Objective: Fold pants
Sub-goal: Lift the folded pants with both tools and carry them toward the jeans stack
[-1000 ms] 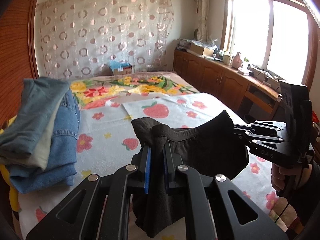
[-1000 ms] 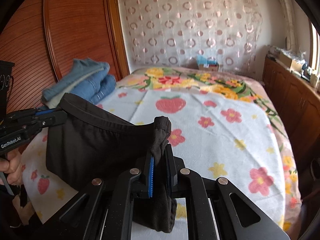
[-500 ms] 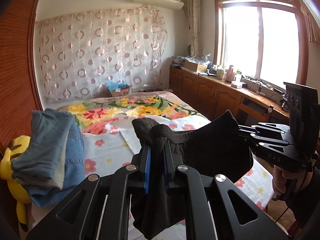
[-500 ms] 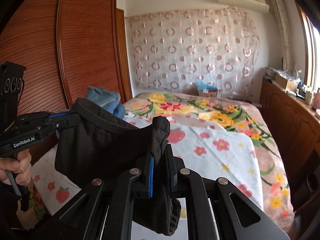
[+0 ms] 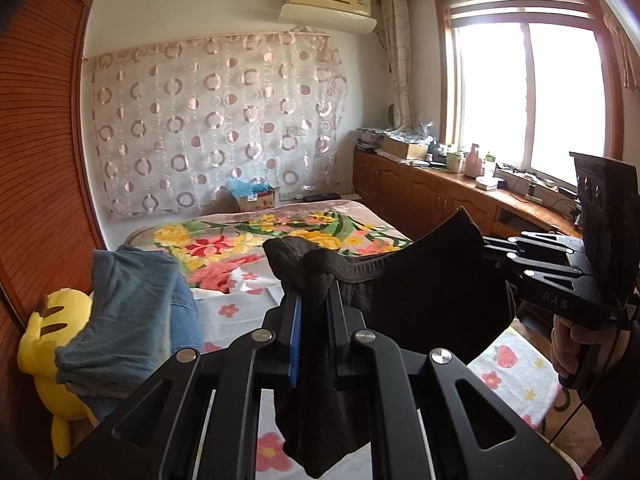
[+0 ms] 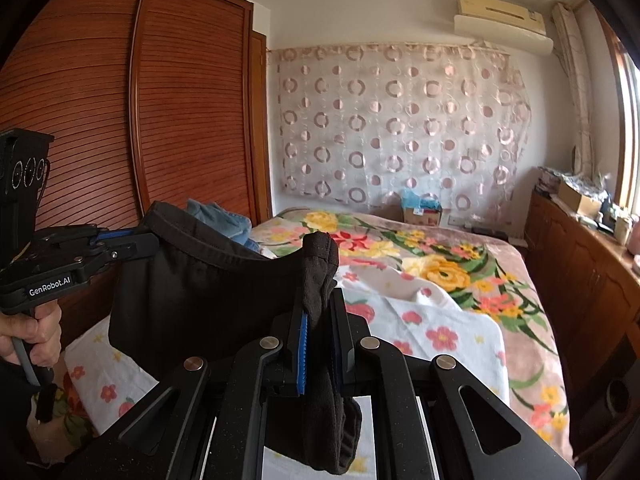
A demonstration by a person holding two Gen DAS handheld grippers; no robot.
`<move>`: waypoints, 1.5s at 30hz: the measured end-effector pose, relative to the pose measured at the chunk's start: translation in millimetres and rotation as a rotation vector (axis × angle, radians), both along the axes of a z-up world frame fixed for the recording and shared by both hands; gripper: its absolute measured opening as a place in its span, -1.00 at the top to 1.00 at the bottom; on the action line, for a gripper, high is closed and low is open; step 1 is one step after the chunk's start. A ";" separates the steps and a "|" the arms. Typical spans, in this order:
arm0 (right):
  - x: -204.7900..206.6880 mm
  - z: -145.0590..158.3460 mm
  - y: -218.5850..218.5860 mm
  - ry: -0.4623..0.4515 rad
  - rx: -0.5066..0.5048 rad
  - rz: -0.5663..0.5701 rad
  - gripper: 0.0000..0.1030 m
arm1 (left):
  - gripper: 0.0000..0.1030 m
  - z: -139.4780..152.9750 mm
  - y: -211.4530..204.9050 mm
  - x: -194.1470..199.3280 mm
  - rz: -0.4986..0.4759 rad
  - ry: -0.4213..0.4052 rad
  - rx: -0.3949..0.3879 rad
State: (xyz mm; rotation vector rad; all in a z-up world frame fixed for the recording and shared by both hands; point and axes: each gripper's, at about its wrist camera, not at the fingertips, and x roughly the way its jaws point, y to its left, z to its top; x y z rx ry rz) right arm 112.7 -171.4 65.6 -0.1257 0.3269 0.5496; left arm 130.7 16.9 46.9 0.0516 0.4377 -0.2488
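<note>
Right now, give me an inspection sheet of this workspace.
Surface: bed with a strawberry-print sheet over a floral blanket.
Job's things: black pants held up by the waistband above the bed, unfolded.
Clutter: folded jeans stack, yellow plush toy beside it.
Grippers: left gripper and right gripper each shut on a waistband end.
Cables: thin cable hanging below the right gripper's handle.
Surroundings: wardrobe, window, cluttered wooden counter.

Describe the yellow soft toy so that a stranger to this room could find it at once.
Start at the tall brown wardrobe along the bed's side. At its foot lies a pile of folded blue clothes, and the yellow soft toy is wedged between pile and wardrobe. It alone is bright yellow with dark stripes.
</note>
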 end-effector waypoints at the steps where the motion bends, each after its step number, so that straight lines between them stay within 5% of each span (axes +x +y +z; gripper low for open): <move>1: 3.2 -0.6 0.7 -0.001 0.001 0.007 0.82 | 0.77 -0.5 3.8 1.6 0.008 0.001 0.001; 16: 98.9 0.1 34.7 -0.008 -0.025 0.155 0.82 | 0.77 -4.8 65.7 29.5 0.141 0.006 -0.001; 27: 169.4 11.2 59.6 -0.054 -0.024 0.234 0.82 | 0.77 19.6 97.9 46.4 0.230 -0.043 0.035; 45: 233.8 -0.1 128.1 -0.071 -0.042 0.381 0.82 | 0.77 9.2 149.2 41.5 0.415 -0.067 -0.039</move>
